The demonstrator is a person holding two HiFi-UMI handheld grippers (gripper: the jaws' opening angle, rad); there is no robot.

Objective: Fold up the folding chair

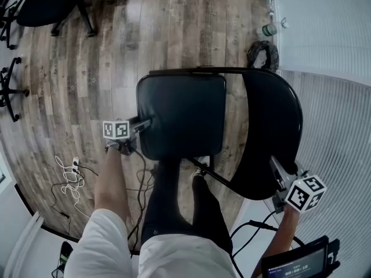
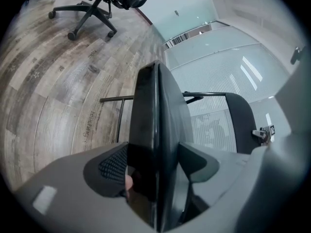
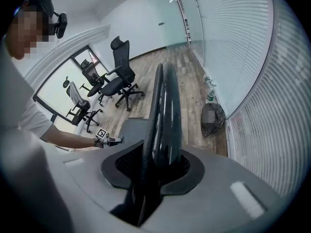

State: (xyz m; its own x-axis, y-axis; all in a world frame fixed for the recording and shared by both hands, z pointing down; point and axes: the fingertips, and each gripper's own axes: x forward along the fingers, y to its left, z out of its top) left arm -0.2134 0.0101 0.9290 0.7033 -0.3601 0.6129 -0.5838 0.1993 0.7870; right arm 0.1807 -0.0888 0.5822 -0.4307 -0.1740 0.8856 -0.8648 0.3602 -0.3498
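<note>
A: Your folding chair (image 1: 208,120) stands open on the wooden floor (image 1: 87,80), and its seat (image 1: 181,116) faces up. It is not yet folded.

B: Yes. Your left tool (image 1: 145,124) is at the left edge of the seat. Its two jaws are closed on that edge, and the padded seat fills the gap between them.

A: Your right tool (image 1: 273,163) is on the other side of the seat, at the backrest (image 1: 272,120). It grips the near rim of the backrest, with one jaw on each face.

B: Your legs (image 1: 179,213) are just at the near edge of the seat.

A: Well beyond the seat, on the left, you have office chairs (image 1: 58,2). Left of the seat and nearer to you, some cables (image 1: 69,175) lie on the floor.

B: Beyond the seat on the right, a black bag (image 1: 262,54) and some bottles (image 1: 268,30) are beside the blinds (image 1: 336,126).
</note>
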